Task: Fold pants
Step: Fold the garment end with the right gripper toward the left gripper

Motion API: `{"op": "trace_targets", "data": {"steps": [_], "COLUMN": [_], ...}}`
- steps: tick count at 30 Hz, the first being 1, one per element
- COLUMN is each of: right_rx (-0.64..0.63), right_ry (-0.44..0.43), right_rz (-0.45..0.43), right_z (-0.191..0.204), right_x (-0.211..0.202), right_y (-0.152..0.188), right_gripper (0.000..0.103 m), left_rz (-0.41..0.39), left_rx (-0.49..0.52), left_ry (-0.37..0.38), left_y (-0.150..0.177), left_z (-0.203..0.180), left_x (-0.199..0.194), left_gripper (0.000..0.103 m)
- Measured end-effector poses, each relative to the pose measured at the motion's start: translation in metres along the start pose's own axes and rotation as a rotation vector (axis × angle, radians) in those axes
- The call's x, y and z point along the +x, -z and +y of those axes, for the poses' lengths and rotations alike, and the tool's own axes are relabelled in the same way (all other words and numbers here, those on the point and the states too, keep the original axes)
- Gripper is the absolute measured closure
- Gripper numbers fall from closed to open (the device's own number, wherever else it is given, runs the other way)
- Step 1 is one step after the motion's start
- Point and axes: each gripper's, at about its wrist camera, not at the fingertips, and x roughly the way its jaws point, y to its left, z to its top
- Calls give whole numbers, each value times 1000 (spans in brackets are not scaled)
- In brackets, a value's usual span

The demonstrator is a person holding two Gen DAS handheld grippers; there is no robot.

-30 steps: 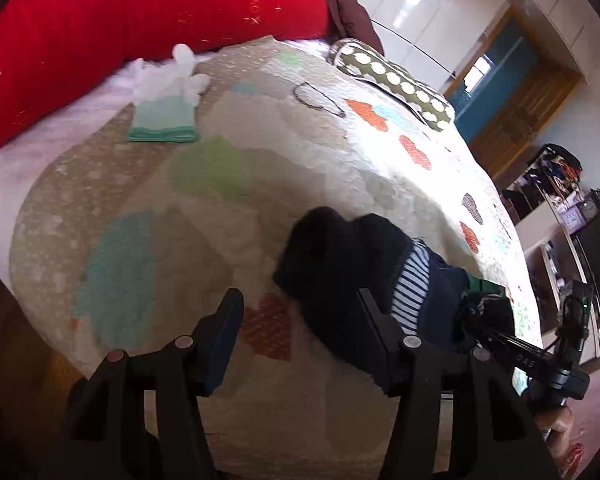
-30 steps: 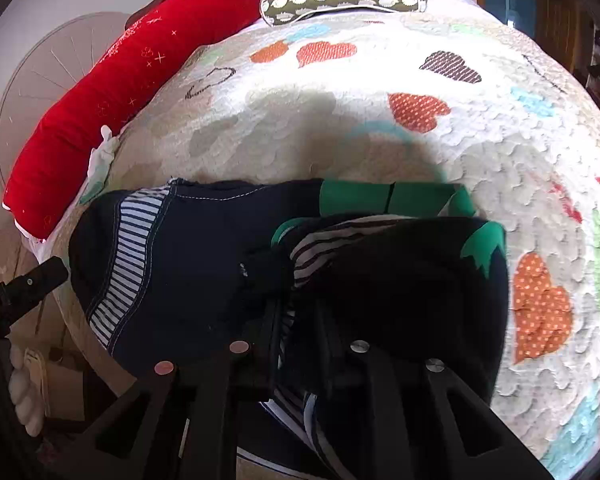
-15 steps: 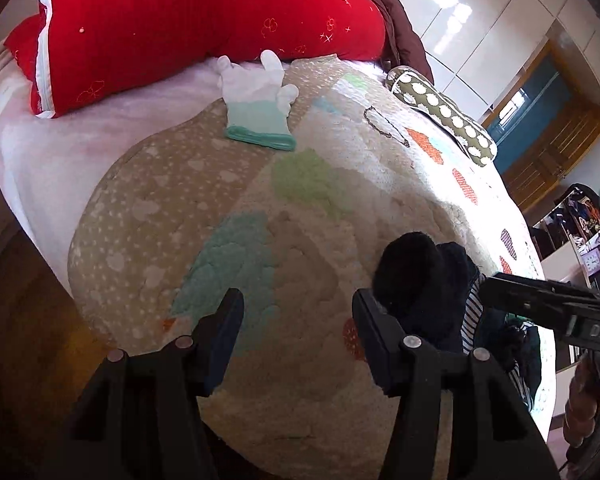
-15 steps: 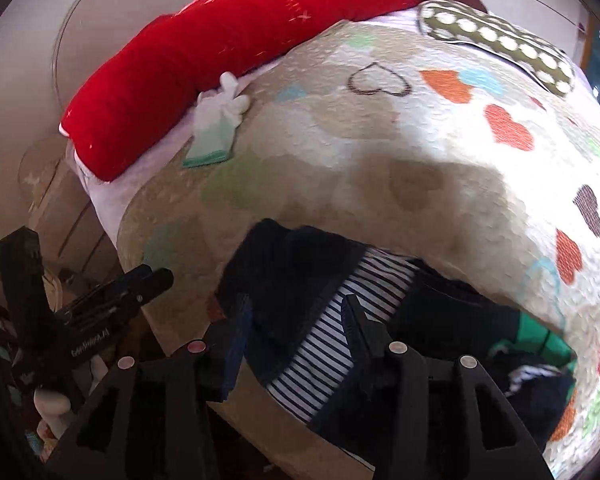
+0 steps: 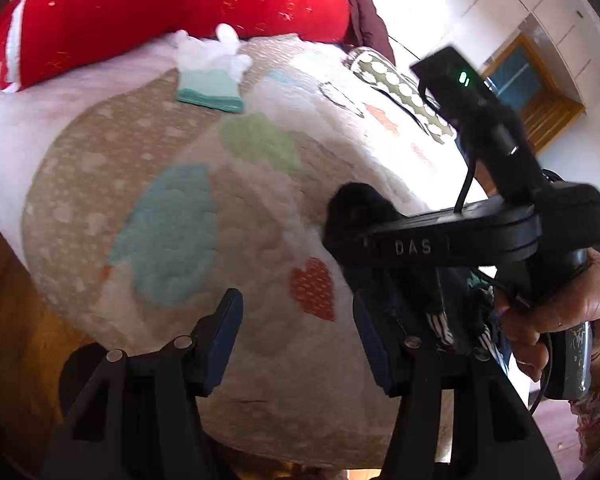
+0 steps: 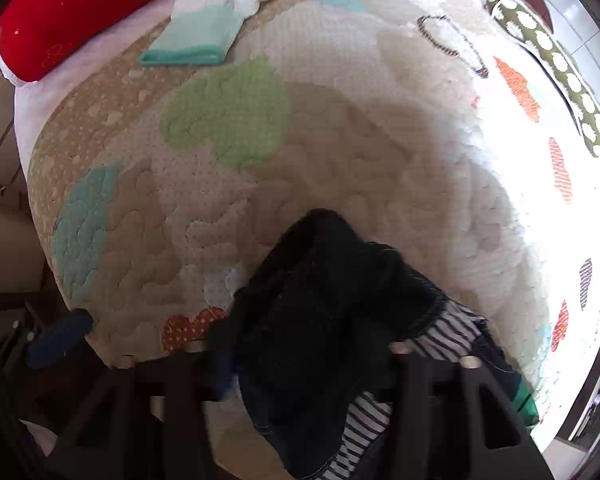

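Left gripper fingers released over quilt edge; right gripper fingers closing on pants.

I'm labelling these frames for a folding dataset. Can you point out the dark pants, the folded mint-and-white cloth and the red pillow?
dark pants [image 6: 320, 304]: right wrist view, on the bunched dark fabric.
folded mint-and-white cloth [image 6: 196, 42]: right wrist view, on its mint part.
red pillow [image 5: 172, 12]: left wrist view, on its red front.

Pants bunched on quilt near its front edge. Folded cloth laid far behind, to left, just before long pillow. Spotted cushion placed at far right. Necklace laid between cloth and cushion.
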Motion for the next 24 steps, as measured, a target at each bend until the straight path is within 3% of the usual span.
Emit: {"op": "trace_targets", "data": {"steps": [1,9,11,12,13,17,24], "right_rx": [2,104,138,155,171,258,472], "right_ry": [-8,-132,-163,-176,-187,-257,-380], "right_rz": [-19,-136,-164,-179,-197,-267,-404], "right_z": [-2,-45,-58,-65,-73,-98,-172], "right_x": [-6,-53,-63,-68,-73,-93,-105], "right_y": [5,41,49,54,59,82,165], "right_gripper": [80,85,86,86,86,86,86], "left_rz": [11,32,59,85,118,120,193], "left_rx": [11,152,176,179,179,217,320], "left_ry": [18,76,87,104,131,176,235], "left_y": [2,9,9,10,9,10,24], "left_z": [-6,-61,-75,-81,-87,-117,-180], "left_x": [4,36,44,48,51,45,51], "left_gripper": [45,41,56,84,96,96,95]}}
